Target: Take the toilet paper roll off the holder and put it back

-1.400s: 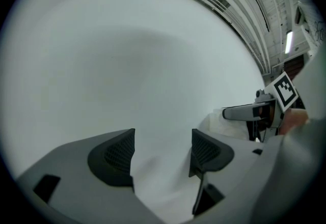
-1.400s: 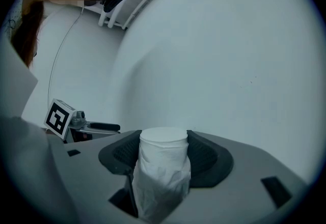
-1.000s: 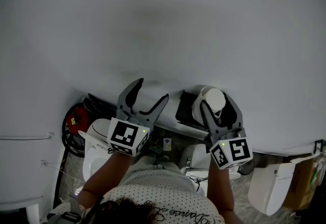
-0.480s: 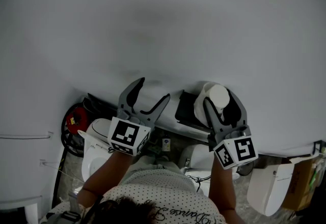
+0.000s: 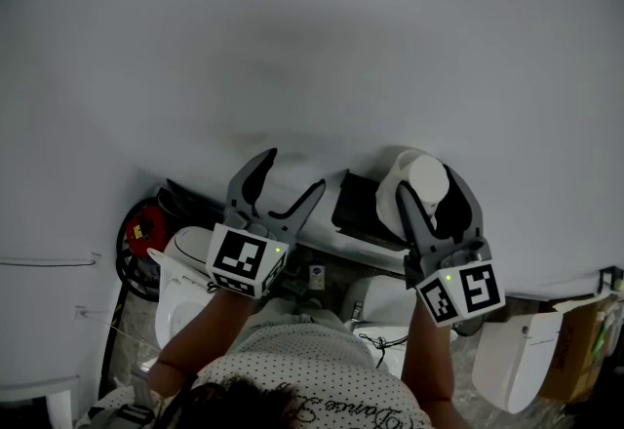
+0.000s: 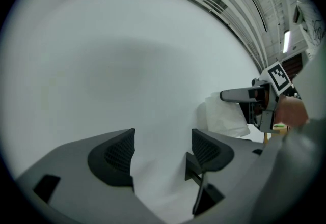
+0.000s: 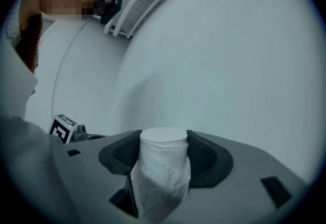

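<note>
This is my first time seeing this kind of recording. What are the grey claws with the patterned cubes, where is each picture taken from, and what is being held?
There is no robot here. A person holds a two-jaw tool in each hand, and the patterned cube on each is part of that tool. The head view comes from a camera on the person's head, looking down along a white wall. In it, the left gripper is at the left and the right gripper at the right. The other two pictures come from a camera riding on each gripper, looking along its jaws. The left gripper's jaws stand apart with nothing between them. The right gripper is shut on a white toilet paper roll, close to the wall and beside a dark fitting that is probably the holder.
</note>
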